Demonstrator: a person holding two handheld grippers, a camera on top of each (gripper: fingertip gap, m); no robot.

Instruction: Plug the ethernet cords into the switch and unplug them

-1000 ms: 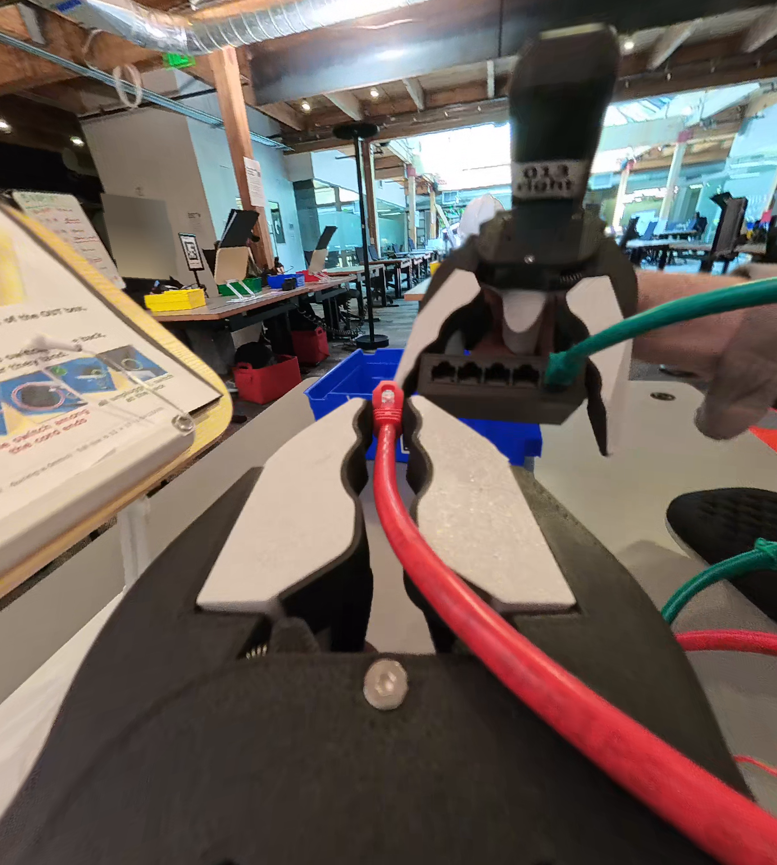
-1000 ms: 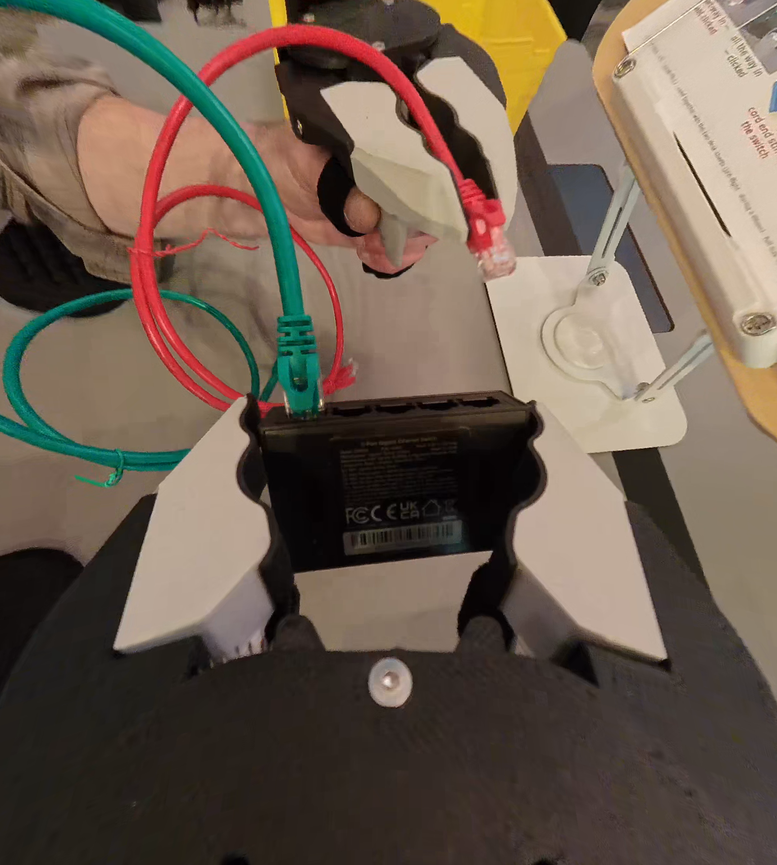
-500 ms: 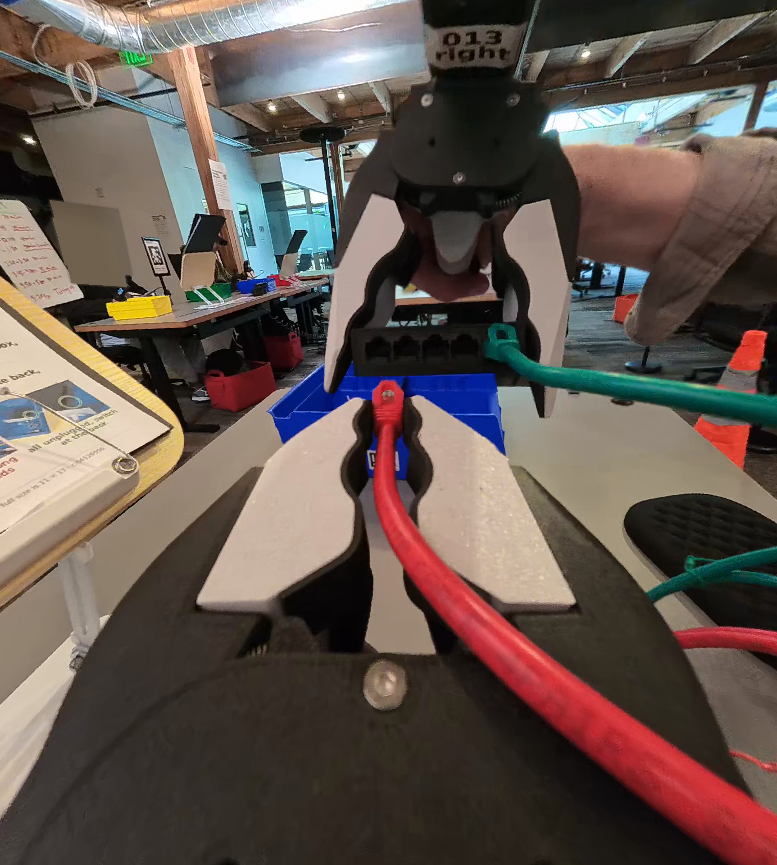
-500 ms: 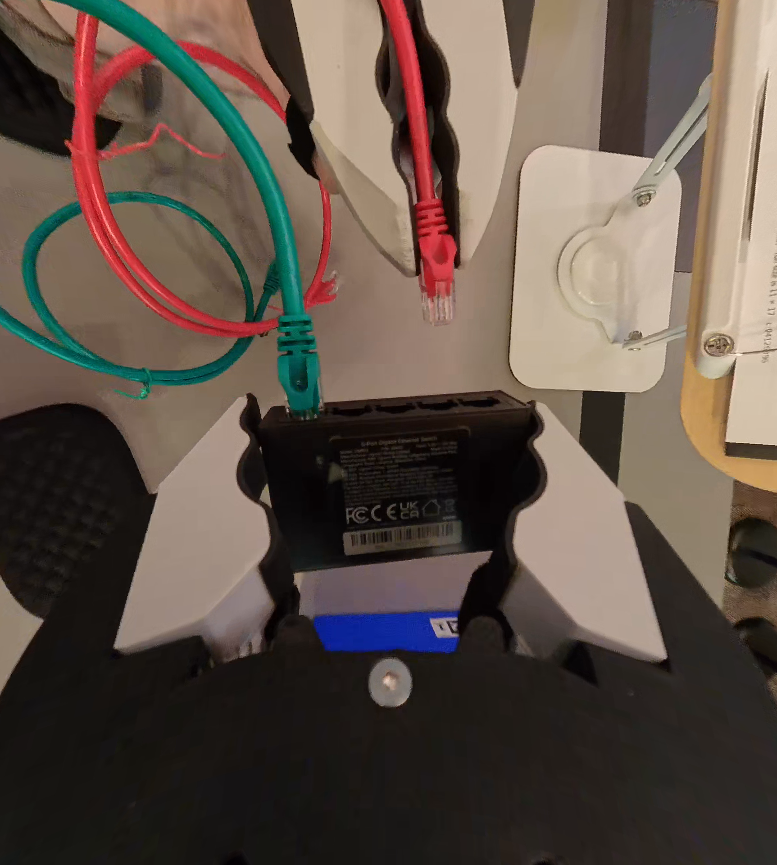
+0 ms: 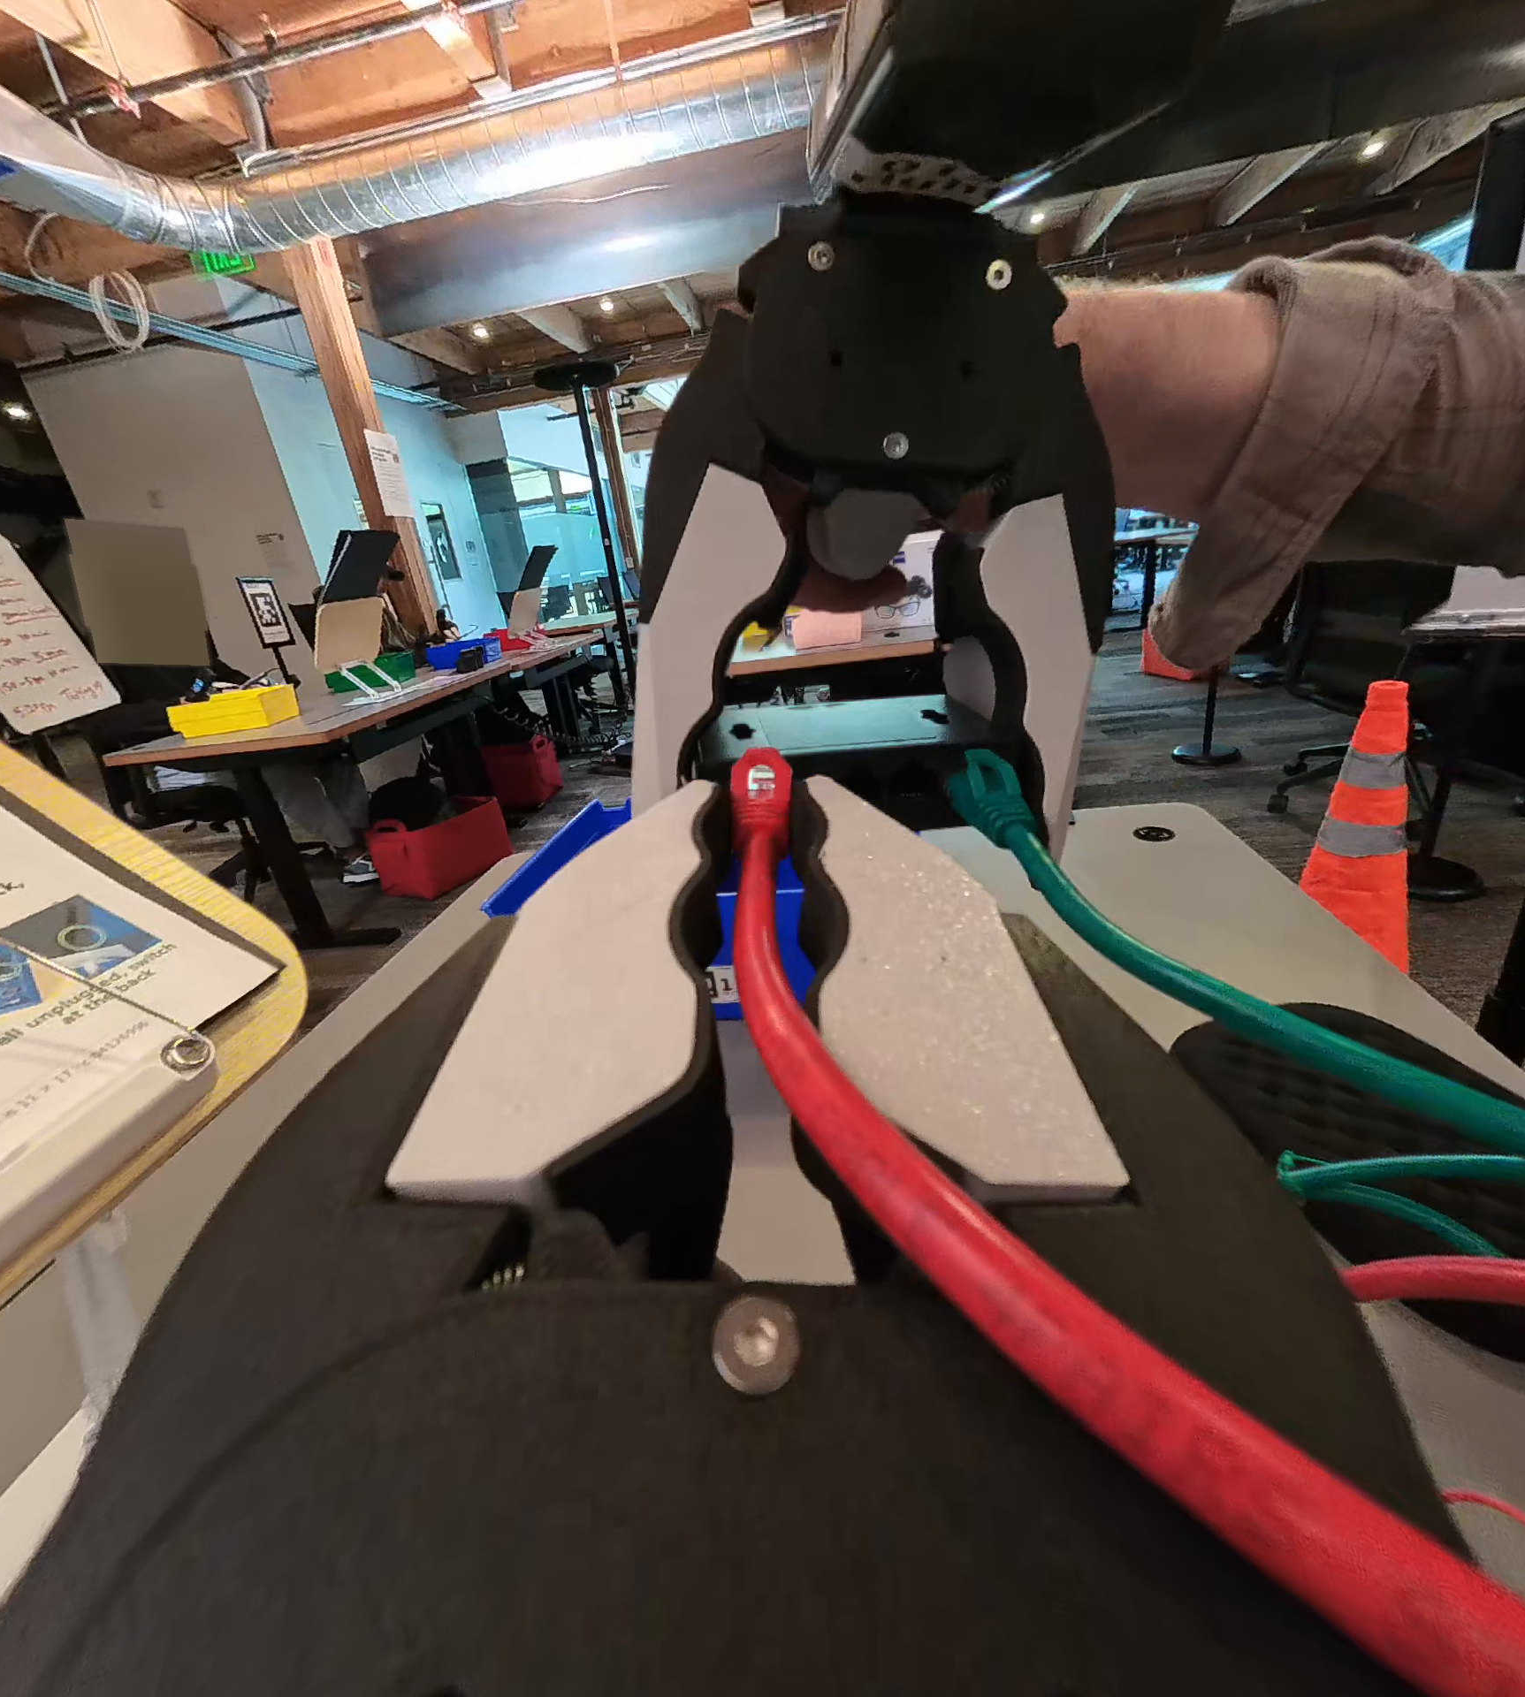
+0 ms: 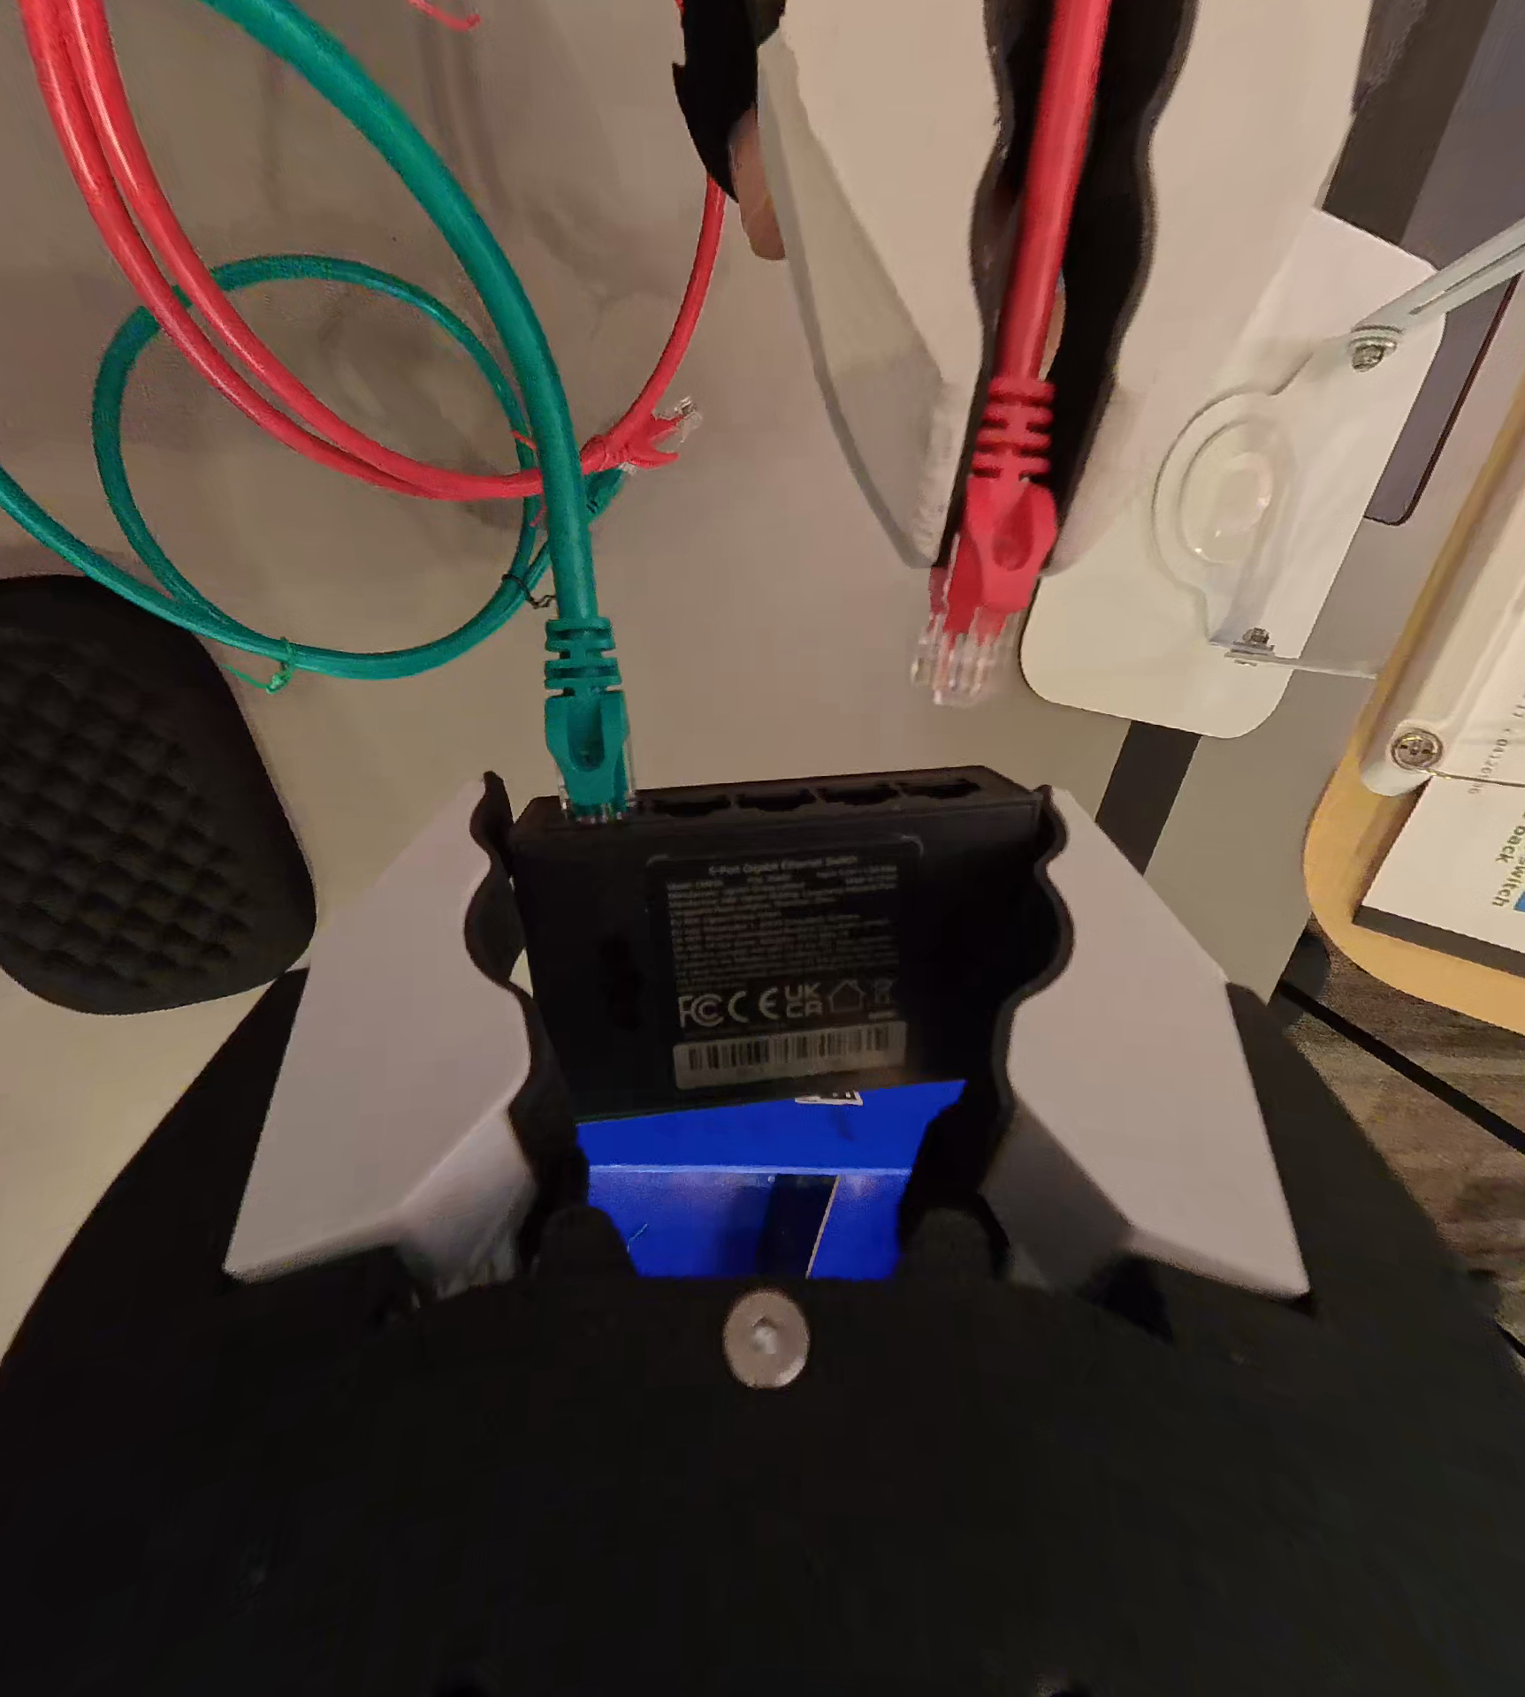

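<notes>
My right gripper [image 6: 772, 808] is shut on the black switch [image 6: 777, 927], held in the air with its row of ports facing my left gripper; the right gripper also shows ahead in the left wrist view [image 5: 859, 735]. A green cord [image 6: 588, 716] is plugged into the leftmost port. My left gripper [image 5: 763, 790] is shut on the red cord [image 5: 763, 826]. The red cord's clear plug [image 6: 956, 643] hangs a short way above the ports on the right, not touching them. The left gripper comes in from the top of the right wrist view [image 6: 997, 542].
A blue bin [image 6: 768, 1185] sits under the switch. Loose red and green loops [image 6: 354, 432] lie on the grey table by a black pad [image 6: 88, 799]. A white stand base [image 6: 1236, 514] carries an instruction board [image 5: 51, 992] at the table's side. An orange cone [image 5: 1365, 808] stands on the floor. About 6 centimeters separates my left fingertips from my right.
The two grippers have come closer together. The red plug now hangs just above the switch's ports, farther right along the row than half a second ago. The green cord stays plugged in.
</notes>
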